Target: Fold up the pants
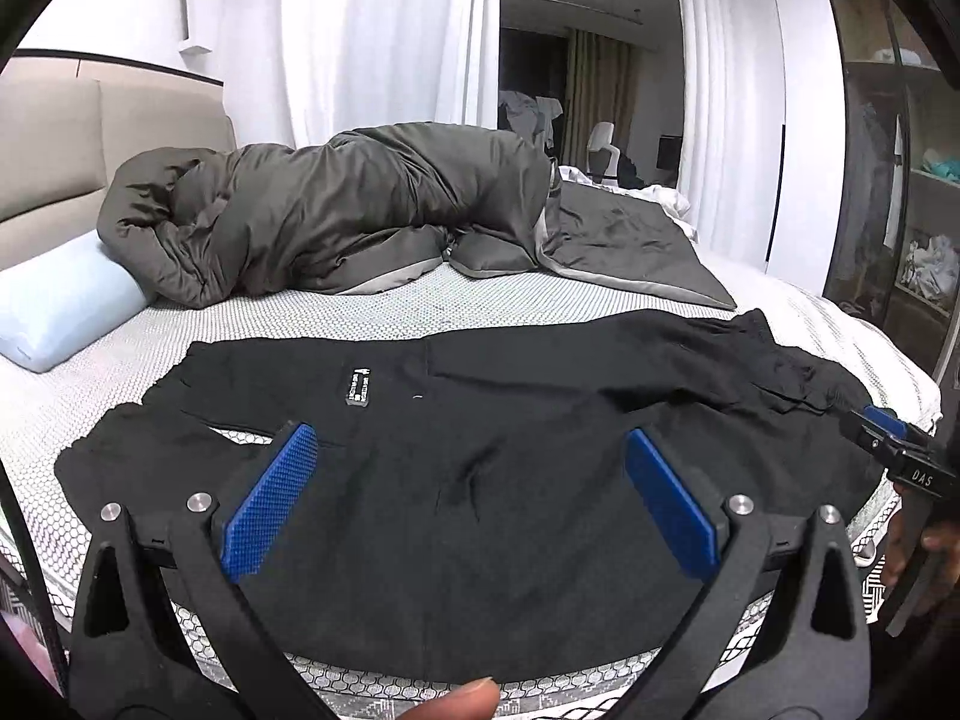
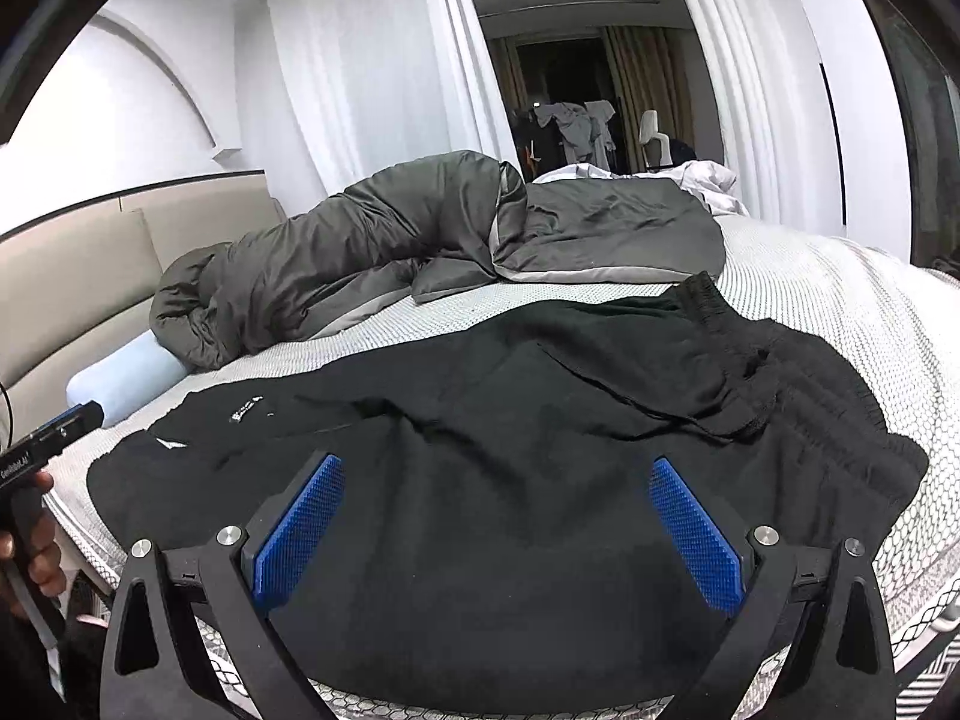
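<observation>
Soft black fabric pants (image 1: pixel 480 420) lie spread flat on the honeycomb-patterned mattress (image 1: pixel 360 312), just ahead of both hand-held grippers, left (image 1: pixel 471 483) and right (image 2: pixel 498 516), blue textured pads wide apart, holding nothing.

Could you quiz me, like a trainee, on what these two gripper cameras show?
1. True or false: the black pants lie spread on the mattress.
2. Which end of the pants is nearer the right gripper? A) waistband B) leg cuffs
3. Fill in: the blue pads of the left gripper stand ____, holding nothing.

Key
1. True.
2. A; the gathered waistband lies on that side.
3. Apart. The right gripper is open too.
</observation>
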A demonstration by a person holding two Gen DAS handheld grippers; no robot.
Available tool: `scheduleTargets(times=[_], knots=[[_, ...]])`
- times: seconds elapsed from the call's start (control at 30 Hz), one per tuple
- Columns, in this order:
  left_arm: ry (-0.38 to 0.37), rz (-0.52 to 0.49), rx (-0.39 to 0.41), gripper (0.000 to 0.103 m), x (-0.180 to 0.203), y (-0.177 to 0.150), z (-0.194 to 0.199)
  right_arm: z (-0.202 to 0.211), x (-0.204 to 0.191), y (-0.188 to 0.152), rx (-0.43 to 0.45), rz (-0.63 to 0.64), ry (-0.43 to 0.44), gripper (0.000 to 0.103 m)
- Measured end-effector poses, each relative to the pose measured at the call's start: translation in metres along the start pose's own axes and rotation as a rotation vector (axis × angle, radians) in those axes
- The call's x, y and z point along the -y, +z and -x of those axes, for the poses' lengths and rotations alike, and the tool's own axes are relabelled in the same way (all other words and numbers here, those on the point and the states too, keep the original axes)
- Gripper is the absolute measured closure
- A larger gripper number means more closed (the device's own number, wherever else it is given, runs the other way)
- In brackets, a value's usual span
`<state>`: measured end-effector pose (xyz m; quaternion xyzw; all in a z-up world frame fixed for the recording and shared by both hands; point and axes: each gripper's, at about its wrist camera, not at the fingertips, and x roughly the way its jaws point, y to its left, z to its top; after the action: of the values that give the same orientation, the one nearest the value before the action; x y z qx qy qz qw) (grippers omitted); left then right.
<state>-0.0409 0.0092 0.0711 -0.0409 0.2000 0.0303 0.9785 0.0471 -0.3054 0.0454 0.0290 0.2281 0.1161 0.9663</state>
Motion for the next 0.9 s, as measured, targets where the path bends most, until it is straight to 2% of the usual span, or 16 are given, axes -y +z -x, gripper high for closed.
scheduleTargets(times=[0.07, 0.27, 0.37, 0.47, 0.73, 0.9], knots=[[0.013, 0.008, -0.01, 0.001, -0.004, -0.001, -0.002, 0.0, -0.001, 0.0, 0.0, 0.004, -0.024, 0.0], [0.02, 0.033, -0.02, 0.001, -0.018, -0.004, 0.01, 0.008, -0.014, 0.013, -0.022, -0.018, 0.017, 0.0], [0.014, 0.045, -0.022, 0.001, -0.029, -0.001, 0.017, 0.017, -0.023, 0.026, -0.047, -0.002, 0.014, 0.0], [0.017, 0.054, -0.032, 0.001, -0.039, 0.002, 0.022, 0.033, -0.026, 0.043, -0.034, 0.014, 0.006, 0.0], [-0.007, 0.072, -0.049, 0.001, -0.062, 0.013, 0.034, 0.074, -0.005, 0.088, -0.014, 0.046, -0.119, 0.0], [0.017, 0.087, -0.089, 0.001, -0.08, 0.009, 0.022, 0.071, 0.019, 0.088, -0.05, 0.059, -0.158, 0.0]])
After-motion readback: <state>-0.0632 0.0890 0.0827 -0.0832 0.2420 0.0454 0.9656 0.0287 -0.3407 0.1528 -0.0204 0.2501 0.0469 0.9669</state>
